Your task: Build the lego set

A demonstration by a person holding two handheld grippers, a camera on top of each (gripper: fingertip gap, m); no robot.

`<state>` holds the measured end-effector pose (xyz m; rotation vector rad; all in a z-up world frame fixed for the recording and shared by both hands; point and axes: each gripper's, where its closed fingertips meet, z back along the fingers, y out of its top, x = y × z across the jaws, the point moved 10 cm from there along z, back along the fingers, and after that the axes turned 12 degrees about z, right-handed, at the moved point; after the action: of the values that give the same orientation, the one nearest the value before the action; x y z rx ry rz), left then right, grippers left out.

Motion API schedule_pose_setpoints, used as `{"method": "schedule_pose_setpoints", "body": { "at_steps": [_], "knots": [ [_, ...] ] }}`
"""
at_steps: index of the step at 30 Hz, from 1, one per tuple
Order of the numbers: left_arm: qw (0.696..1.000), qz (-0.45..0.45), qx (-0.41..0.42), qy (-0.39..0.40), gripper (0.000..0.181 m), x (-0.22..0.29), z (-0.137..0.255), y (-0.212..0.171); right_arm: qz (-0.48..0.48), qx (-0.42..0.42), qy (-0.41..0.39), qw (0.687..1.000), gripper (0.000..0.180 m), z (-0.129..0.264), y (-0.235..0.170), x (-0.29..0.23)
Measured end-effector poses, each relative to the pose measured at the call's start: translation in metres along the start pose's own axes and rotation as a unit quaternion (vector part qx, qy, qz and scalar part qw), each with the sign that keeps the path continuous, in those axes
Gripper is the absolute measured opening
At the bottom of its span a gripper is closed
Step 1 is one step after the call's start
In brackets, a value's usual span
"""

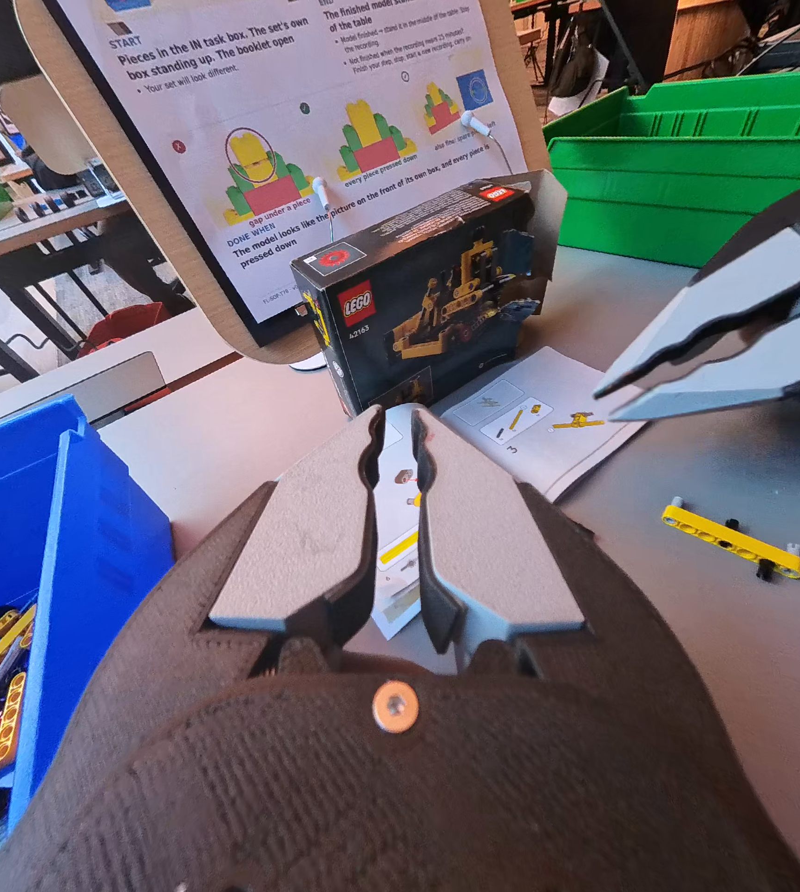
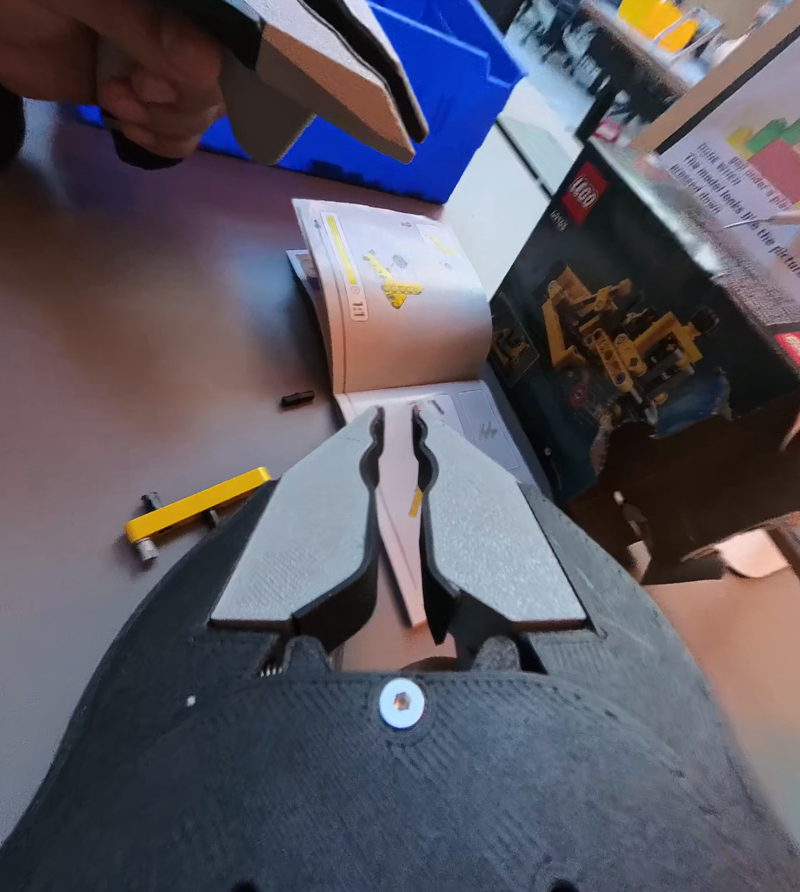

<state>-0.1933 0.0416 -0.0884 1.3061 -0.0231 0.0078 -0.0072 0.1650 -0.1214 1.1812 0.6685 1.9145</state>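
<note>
The left tool (image 1: 397, 419) is held low over the tabletop (image 1: 678, 675) and points toward the open booklet (image 1: 547, 434). Its two fingers stand a little apart, with a narrow gap between them, and nothing is in this gap. The right tool (image 2: 397, 419) is tilted and points also at the booklet; its fingers are slightly apart too and hold nothing. In the right wrist view a hand (image 2: 147, 91) grips the handle of the left tool, which hangs above the tabletop in the upper left.

The fingers of both tools have flat grey faces with a fine grainy texture and wavy black inner edges. The bodies are black ribbed plastic with one silver screw in the middle.

A long yellow beam (image 1: 733, 540) with round holes lies flat on the grey tabletop, to the right of the left tool. Black pins and small grey pins stick out of its sides. A separate short black pin (image 2: 297, 398) lies just beside the booklet edge.

Behind the booklet stands a dark cardboard box (image 1: 427, 299) with a red logo and a picture of a yellow machine. A blue plastic bin (image 1: 50, 531) on the left holds more yellow pieces. A green bin (image 1: 702, 159) stands at the back right, and a printed instruction board (image 1: 292, 120) is behind the box.
</note>
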Motion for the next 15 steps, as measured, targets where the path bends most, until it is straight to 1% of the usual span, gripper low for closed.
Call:
{"method": "schedule_pose_setpoints", "body": {
  "at_steps": [3,4,6,10,13,15],
  "knots": [
    [1.0,0.0,-0.001,0.0,0.008,0.0,0.0,0.0,-0.064,-0.009,0.096,0.993,0.015,0.004,0.009,-0.006],
    [1.0,0.0,0.0,0.0,0.008,0.0,0.0,0.0,-0.083,-0.022,0.125,0.988,0.016,0.004,0.012,-0.01],
    [1.0,-0.002,0.001,0.0,0.008,0.001,0.001,0.001,-0.096,-0.058,0.164,0.98,0.023,0.004,0.016,-0.017],
    [1.0,-0.004,0.005,-0.002,0.008,0.002,0.002,0.003,-0.121,-0.136,0.188,0.965,0.028,0.0,0.012,-0.027],
    [1.0,-0.004,0.005,-0.004,0.008,0.003,0.002,0.002,-0.129,-0.153,0.197,0.96,0.03,-0.004,0.009,-0.032],
    [1.0,-0.006,0.004,-0.005,0.008,0.004,0.002,0.002,-0.13,-0.155,0.188,0.961,0.031,-0.007,0.008,-0.032]
  ]
}}
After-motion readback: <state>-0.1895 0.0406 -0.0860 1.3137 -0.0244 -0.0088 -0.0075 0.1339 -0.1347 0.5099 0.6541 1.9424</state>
